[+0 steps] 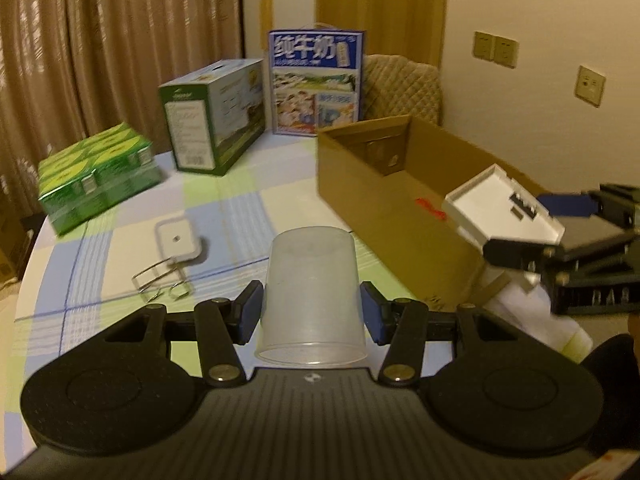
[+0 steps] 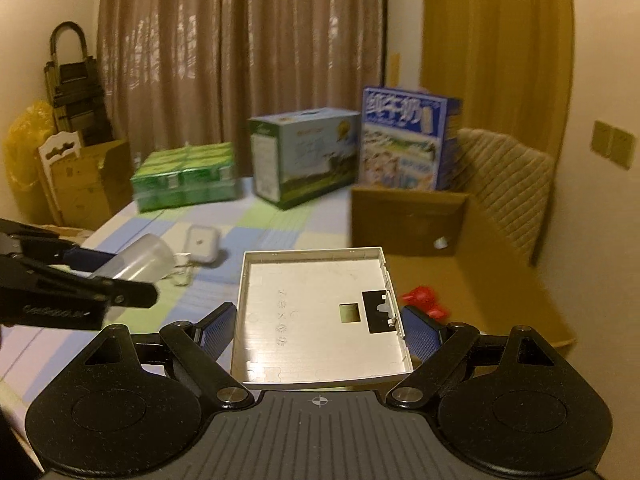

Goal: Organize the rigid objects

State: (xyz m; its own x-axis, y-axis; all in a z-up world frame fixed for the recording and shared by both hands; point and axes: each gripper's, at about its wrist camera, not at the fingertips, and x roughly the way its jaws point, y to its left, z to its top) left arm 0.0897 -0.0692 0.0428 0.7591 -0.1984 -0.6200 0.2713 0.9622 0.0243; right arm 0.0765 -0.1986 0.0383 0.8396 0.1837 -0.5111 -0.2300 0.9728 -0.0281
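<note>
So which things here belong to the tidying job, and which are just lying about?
In the job:
translucent plastic cup in left gripper
white square plastic tray in right gripper
open cardboard box
white hook pad

Lying about:
green carton pack
two milk cases

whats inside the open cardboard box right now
A small red object lies on the floor of the cardboard box. The rest of the visible floor looks bare. The near end is covered by the white plastic tray held in the right gripper.
</note>
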